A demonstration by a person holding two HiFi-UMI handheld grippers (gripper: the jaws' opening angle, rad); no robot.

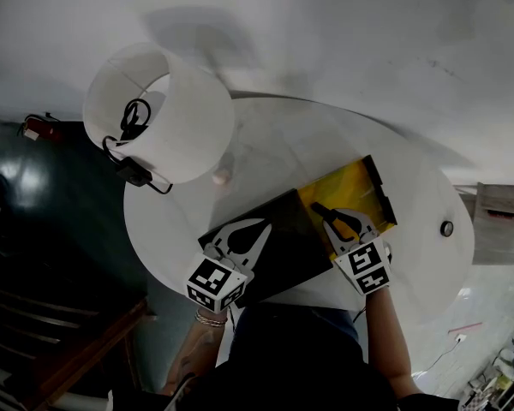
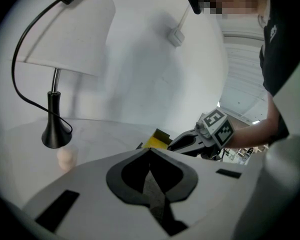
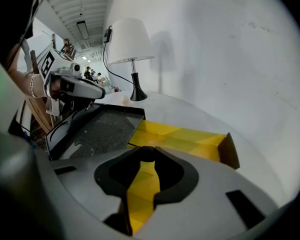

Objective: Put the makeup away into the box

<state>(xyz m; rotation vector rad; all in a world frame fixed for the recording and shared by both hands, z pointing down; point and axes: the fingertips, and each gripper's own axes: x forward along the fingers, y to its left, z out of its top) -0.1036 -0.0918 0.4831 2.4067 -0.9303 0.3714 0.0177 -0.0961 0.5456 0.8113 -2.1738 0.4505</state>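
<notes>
An open box with a yellow inside (image 1: 351, 191) (image 3: 185, 136) lies on the round white table (image 1: 394, 255), its black lid (image 1: 278, 247) (image 3: 97, 129) folded out to the left. My right gripper (image 1: 324, 212) (image 3: 146, 156) points down over the yellow inside, shut on a small dark item at its tips. My left gripper (image 1: 255, 229) (image 2: 150, 151) hovers over the lid with its tips together and nothing seen between them. A small pale pink makeup piece (image 1: 221, 177) (image 2: 66, 158) stands on the table near the lamp foot.
A lamp with a white shade (image 1: 158, 114) (image 2: 65, 34) and a black cord stands at the table's far left. A small dark ring (image 1: 446, 228) lies near the right rim. Wooden furniture (image 1: 77, 349) sits below the table on the left.
</notes>
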